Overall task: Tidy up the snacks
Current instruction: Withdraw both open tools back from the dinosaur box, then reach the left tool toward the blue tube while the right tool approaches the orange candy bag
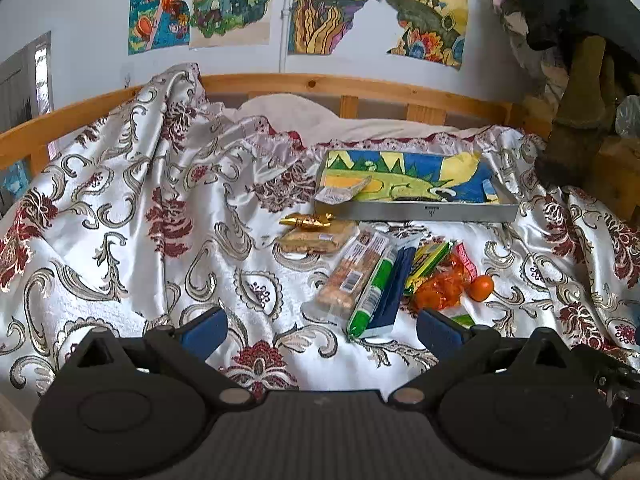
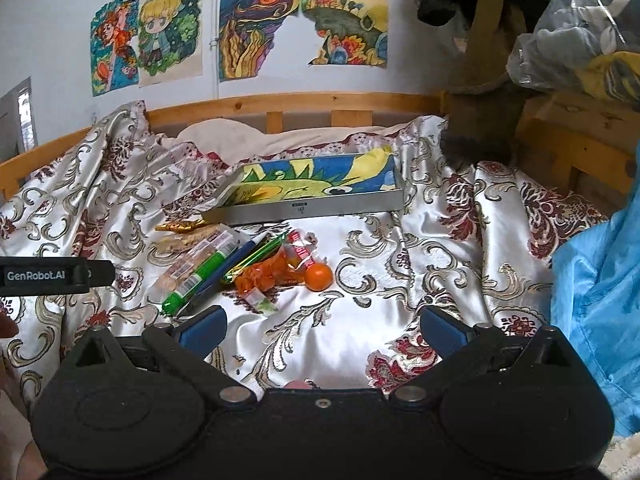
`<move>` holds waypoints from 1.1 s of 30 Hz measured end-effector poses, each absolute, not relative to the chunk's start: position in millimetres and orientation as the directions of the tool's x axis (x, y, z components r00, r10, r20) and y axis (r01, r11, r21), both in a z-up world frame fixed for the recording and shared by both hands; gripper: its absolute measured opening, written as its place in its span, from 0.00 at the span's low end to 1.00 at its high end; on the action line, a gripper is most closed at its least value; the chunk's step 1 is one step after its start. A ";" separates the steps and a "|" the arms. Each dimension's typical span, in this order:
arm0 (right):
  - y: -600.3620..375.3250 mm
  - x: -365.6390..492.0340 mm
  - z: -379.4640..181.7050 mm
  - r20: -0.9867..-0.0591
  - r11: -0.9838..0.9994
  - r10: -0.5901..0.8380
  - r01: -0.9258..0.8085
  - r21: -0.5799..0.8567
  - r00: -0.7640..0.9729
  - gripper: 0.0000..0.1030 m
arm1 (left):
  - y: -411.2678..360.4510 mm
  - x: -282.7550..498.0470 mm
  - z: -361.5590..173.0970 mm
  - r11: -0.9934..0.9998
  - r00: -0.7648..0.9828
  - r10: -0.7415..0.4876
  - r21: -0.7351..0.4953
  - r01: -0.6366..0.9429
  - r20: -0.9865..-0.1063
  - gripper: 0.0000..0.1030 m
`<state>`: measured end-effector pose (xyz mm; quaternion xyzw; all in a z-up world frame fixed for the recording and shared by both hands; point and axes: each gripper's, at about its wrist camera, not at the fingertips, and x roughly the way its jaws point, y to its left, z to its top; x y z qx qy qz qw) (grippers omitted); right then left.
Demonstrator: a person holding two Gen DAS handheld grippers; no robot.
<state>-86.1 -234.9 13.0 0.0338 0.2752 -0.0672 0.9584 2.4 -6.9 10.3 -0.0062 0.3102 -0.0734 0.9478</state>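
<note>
A heap of snacks lies on a patterned bedspread [image 1: 120, 240]: a gold wrapper [image 1: 306, 221], a cracker pack [image 1: 316, 240], a biscuit bar [image 1: 354, 272], a green tube [image 1: 372, 294], a dark blue pack [image 1: 394, 292], an orange net bag [image 1: 438, 286] and a loose tangerine [image 1: 480, 288]. Behind them sits a shallow grey tray [image 1: 432, 213] with a colourful lining and one wrapper [image 1: 340, 194] at its left end. My left gripper [image 1: 320, 330] is open, just short of the heap. My right gripper [image 2: 322, 328] is open over bare cloth, right of the tangerine [image 2: 319, 277] and tray [image 2: 320, 210].
A wooden bed rail [image 1: 320, 84] runs behind the tray, under drawings taped to the wall. Brown and black plush and bagged items [image 2: 480, 80] pile up at the right. Blue fabric [image 2: 600, 300] hangs at the right edge. The left gripper's body [image 2: 52, 275] shows at the left.
</note>
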 end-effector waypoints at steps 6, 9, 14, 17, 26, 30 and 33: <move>-230.8 -81.1 12.8 -0.549 0.995 -0.076 0.103 0.017 0.832 0.99 | -3.0 16.2 13.8 0.987 0.754 -0.155 -0.075 0.139 -0.638 1.00; -230.8 -78.1 14.2 -0.547 0.996 -0.048 0.078 0.031 0.836 0.99 | -0.5 28.1 16.5 0.983 0.731 -0.175 -0.072 0.169 -0.659 1.00; -233.0 -61.6 14.5 -0.563 0.997 -0.002 0.043 0.060 0.827 0.99 | 3.8 56.3 18.5 0.975 0.691 -0.210 -0.098 0.198 -0.691 1.00; -233.2 -42.8 11.4 -0.590 0.998 0.031 0.006 0.061 0.807 0.99 | 5.1 71.1 17.4 0.971 0.665 -0.235 -0.141 0.194 -0.709 1.00; -233.5 4.9 -10.0 -0.604 0.997 0.066 -0.074 0.012 0.794 0.99 | -15.1 109.0 0.5 0.913 0.575 -0.339 -0.115 0.390 -0.744 1.00; -233.4 15.4 -20.7 -0.626 0.996 0.059 -0.085 -0.011 0.778 0.99 | -16.8 125.2 -15.9 0.892 0.482 -0.378 -0.171 0.419 -0.791 0.99; -232.1 21.4 -27.0 -0.637 0.994 0.055 -0.104 -0.040 0.769 0.99 | -14.1 132.0 -22.2 0.879 0.435 -0.418 -0.234 0.416 -0.797 0.99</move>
